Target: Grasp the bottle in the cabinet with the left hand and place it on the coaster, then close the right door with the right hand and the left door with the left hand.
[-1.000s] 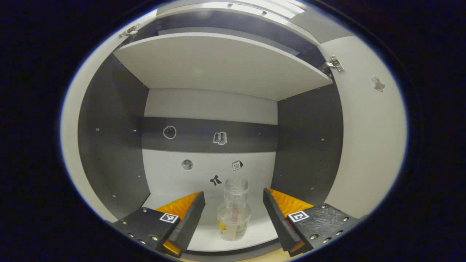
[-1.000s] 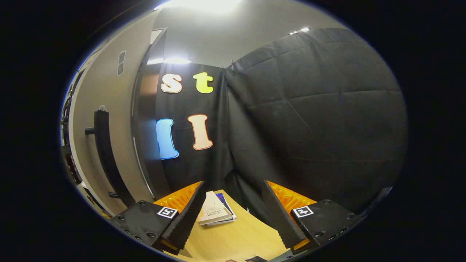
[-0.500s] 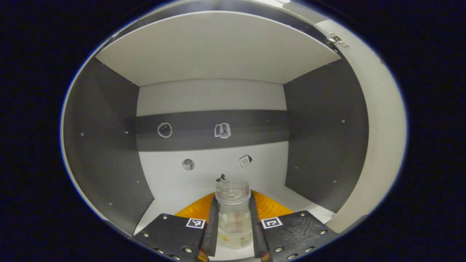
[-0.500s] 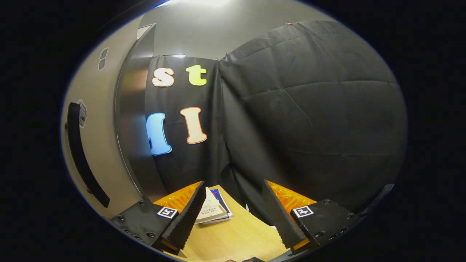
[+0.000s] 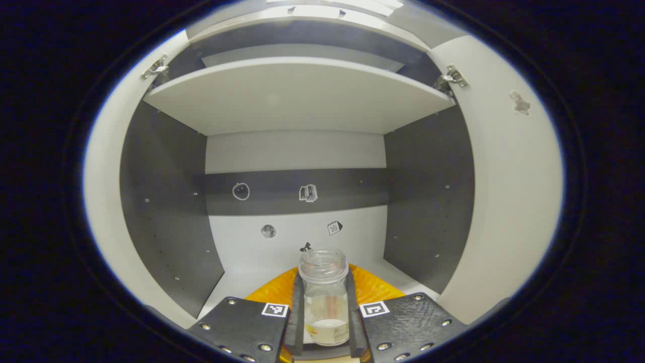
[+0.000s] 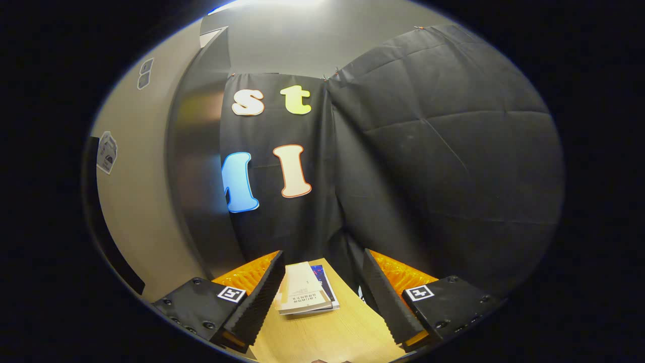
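In the left gripper view a small clear glass bottle (image 5: 325, 297) with an open mouth and a little liquid in its bottom stands upright between my fingers. My left gripper (image 5: 325, 302) is shut on it, one finger pressing each side. Behind it lies the cabinet's lower compartment (image 5: 297, 237), with the left door (image 5: 103, 201) and the right door (image 5: 509, 201) swung open at the sides. My right gripper (image 6: 322, 287) is open over a wooden tabletop (image 6: 327, 333) with nothing between its fingers. The outer face of the right door (image 6: 136, 201) is at the left of the right gripper view.
A white shelf (image 5: 297, 96) spans the cabinet above the bottle. Small stickers dot the back panel. Hinges (image 5: 451, 78) sit at the doors' upper corners. A few books (image 6: 305, 295) lie on the wooden tabletop beyond my right gripper, against the black cloth wall.
My left gripper closed on the bottle, then drew back from the cabinet with it, so more of the shelf and doors shows. The right gripper turned slightly; the door's handle slid out of view.
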{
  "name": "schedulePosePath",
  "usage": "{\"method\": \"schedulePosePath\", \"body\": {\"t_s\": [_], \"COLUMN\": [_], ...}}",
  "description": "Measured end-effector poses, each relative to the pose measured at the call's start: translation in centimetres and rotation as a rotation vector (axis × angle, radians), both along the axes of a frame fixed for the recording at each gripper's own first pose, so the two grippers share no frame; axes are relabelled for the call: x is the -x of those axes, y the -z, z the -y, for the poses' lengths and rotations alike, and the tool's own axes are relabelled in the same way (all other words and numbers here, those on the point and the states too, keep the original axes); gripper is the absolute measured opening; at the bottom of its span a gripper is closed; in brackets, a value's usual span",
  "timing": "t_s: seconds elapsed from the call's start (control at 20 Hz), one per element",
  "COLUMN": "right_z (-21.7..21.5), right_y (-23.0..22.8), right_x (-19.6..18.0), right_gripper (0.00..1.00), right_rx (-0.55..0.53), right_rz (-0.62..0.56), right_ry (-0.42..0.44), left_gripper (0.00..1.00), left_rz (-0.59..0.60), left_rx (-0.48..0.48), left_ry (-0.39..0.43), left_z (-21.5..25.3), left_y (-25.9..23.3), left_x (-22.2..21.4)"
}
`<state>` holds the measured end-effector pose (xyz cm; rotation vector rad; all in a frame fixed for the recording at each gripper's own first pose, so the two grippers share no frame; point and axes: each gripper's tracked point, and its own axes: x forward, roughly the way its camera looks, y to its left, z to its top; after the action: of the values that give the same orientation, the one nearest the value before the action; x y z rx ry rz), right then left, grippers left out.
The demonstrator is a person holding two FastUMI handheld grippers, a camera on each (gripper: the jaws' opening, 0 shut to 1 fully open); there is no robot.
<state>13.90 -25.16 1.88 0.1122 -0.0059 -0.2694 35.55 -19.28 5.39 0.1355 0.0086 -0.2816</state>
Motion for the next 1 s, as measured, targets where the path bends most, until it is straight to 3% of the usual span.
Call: {"method": "schedulePosePath", "body": {"t_s": [0.4, 0.45, 0.55, 0.65, 0.9, 0.95, 1.0], "right_z": [-2.7, -3.0, -3.6, -4.0, -5.1, -5.3, -5.5], "right_y": [-3.0, -3.2, -3.7, -4.0, -4.1, -4.1, -4.0], "right_x": [2.6, 3.4, 5.1, 7.0, 11.4, 12.1, 12.8], "right_gripper": [0.99, 0.94, 0.99, 0.94, 0.94, 0.99, 0.94], "right_rx": [0.071, 0.073, 0.062, 0.062, 0.08, 0.084, 0.091], "right_rz": [0.055, 0.057, 0.064, 0.069, 0.061, 0.058, 0.052], "right_ry": [-0.029, -0.025, -0.01, 0.018, 0.077, 0.088, 0.098], "left_gripper": [0.39, 0.39, 0.39, 0.36, 0.39, 0.39, 0.34], "left_rz": [0.098, 0.099, 0.078, 0.037, -0.012, -0.02, -0.029], "left_rx": [0.049, 0.057, 0.068, 0.098, 0.109, 0.117, 0.13], "left_ry": [0.114, 0.128, 0.149, 0.166, 0.198, 0.203, 0.212], "left_z": [-2.7, -2.8, -3.7, -4.2, -5.9, -6.0, -6.0], "left_y": [-3.3, -2.7, -0.4, 3.2, 12.4, 14.0, 15.5], "left_x": [11.3, 12.6, 14.8, 16.9, 19.4, 19.6, 19.8]}}
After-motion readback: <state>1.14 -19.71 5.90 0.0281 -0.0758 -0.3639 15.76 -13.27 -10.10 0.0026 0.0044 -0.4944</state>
